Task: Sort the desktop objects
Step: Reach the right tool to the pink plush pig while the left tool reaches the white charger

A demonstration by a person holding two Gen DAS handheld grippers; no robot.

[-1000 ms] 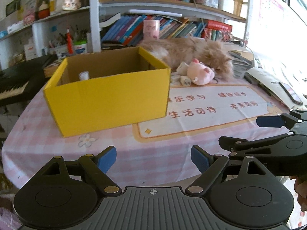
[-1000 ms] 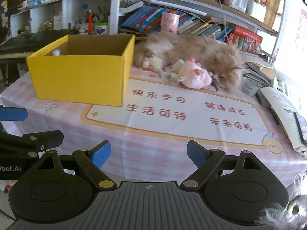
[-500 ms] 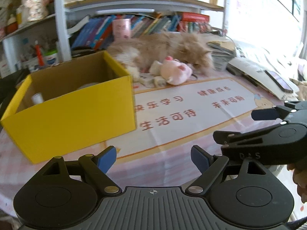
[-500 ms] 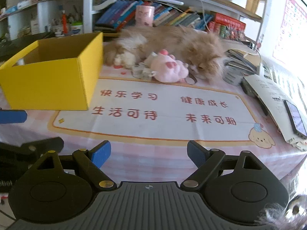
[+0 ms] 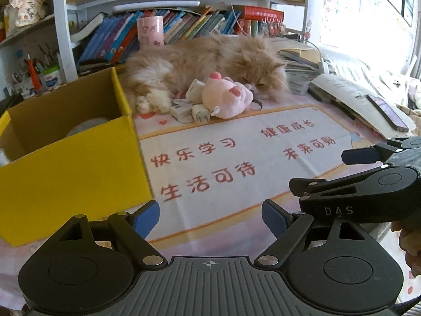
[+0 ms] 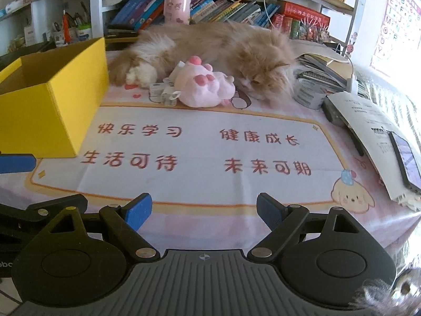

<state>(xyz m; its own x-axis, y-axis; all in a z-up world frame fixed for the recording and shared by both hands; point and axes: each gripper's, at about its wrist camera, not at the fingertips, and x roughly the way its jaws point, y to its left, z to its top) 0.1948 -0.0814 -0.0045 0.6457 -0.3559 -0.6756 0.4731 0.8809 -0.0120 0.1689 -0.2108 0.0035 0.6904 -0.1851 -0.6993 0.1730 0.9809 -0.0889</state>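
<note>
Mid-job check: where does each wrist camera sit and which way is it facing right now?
Left wrist: on the left gripper, looking forward and down over the table; jaws open, right gripper at right edge.
Right wrist: on the right gripper, same heading; jaws open, the left gripper's finger at left edge.
Shared: yellow box, pink plush, cat, printed mat.

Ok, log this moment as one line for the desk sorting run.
phase: approach | left claw: open, empty | right claw: open, empty | pink plush: on mat beside cat | yellow box: left of mat
</note>
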